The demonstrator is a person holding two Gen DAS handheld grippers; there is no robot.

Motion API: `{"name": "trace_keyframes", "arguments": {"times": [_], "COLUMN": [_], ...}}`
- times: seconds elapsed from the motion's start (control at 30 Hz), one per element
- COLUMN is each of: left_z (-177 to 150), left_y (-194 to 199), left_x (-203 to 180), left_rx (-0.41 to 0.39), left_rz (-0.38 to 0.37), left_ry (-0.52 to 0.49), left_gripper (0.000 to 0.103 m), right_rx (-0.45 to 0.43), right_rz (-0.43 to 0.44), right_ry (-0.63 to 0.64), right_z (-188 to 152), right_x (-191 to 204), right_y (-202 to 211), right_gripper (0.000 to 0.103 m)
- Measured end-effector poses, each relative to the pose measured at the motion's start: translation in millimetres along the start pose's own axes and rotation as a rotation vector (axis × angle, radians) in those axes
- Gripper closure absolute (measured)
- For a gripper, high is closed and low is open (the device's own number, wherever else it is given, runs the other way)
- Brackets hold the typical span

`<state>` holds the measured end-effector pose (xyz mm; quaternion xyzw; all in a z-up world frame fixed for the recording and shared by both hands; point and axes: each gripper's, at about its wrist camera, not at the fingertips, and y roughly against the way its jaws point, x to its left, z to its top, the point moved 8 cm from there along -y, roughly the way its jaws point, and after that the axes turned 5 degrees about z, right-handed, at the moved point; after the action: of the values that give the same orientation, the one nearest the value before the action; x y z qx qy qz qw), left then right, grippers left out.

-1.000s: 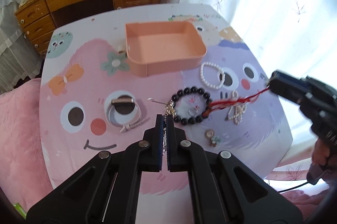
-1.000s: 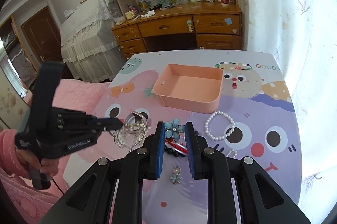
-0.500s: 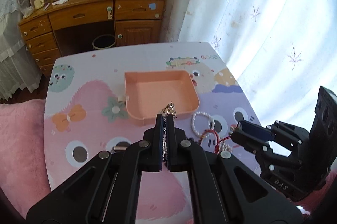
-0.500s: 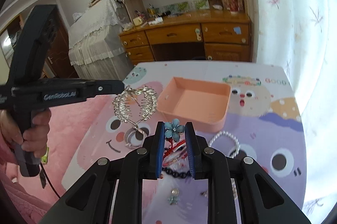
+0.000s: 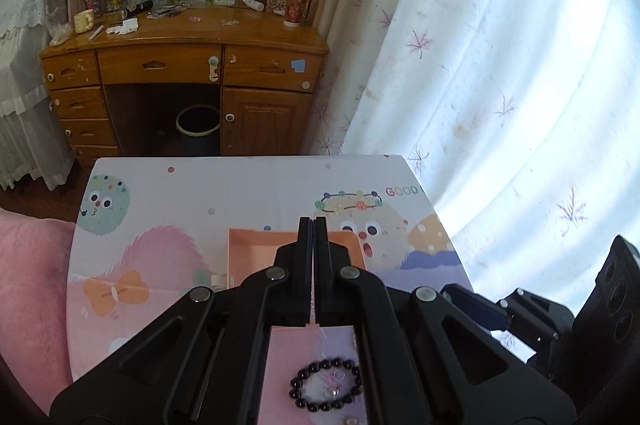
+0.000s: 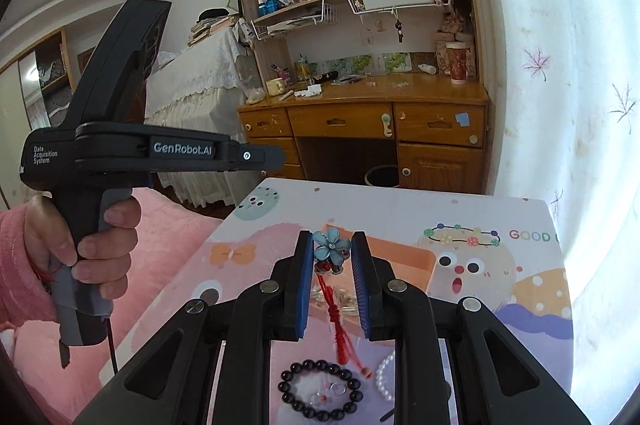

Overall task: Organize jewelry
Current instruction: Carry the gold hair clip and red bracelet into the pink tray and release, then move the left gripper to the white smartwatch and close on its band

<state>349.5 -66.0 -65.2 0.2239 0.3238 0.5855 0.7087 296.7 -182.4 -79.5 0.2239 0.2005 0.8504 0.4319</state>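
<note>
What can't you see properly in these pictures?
- Left gripper, left wrist view: jaws pressed together; whatever they pinch is hidden.
- Pink tray, both views: gripper fingers cover its inside.
- Pearl bracelet, right wrist view: half hidden by the right gripper.

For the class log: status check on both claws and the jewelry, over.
Right claw shut on blue flower charm, red cord dangling. Left claw shut, its load not visible. Peach tray just ahead. Black bead bracelet still on table.
</note>
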Motion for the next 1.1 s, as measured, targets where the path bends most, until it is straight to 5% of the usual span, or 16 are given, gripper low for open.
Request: {"name": "trace_keyframes", "arguments": {"times": [0.27,0.3,0.33,0.4,1.1], "left_z": [-18,-23,-30,-42,-139], "left_y": [-31,-34,-35,-41,-23], "left_x": [18,21,24,29,78], "left_rx": [0.094,0.111,0.122,0.162,0.384], "left_rz": [0.041,0.052,0.055,0.07,0.174], "left_ry": [0.045,0.048,0.048,0.051,0.12], "left_gripper": [0.103,0.103,0.103,0.103,0.102], "right_rx": [0.031,0.047,0.081,0.127,0.269], "right_rz": [-0.034,-0.041,-0.051,-0.058,-0.122], "right_ry": [-0.018,-0.037,-0.055,-0.076,-0.264], "right_z": [-5,-9,-15,-24,-92], "right_x": [-21,-26,-31,-41,-70], "right_y": [-48,-57,-67,-81,-39], "right_gripper": [0.084,0.076,0.051,0.028,0.028]}}
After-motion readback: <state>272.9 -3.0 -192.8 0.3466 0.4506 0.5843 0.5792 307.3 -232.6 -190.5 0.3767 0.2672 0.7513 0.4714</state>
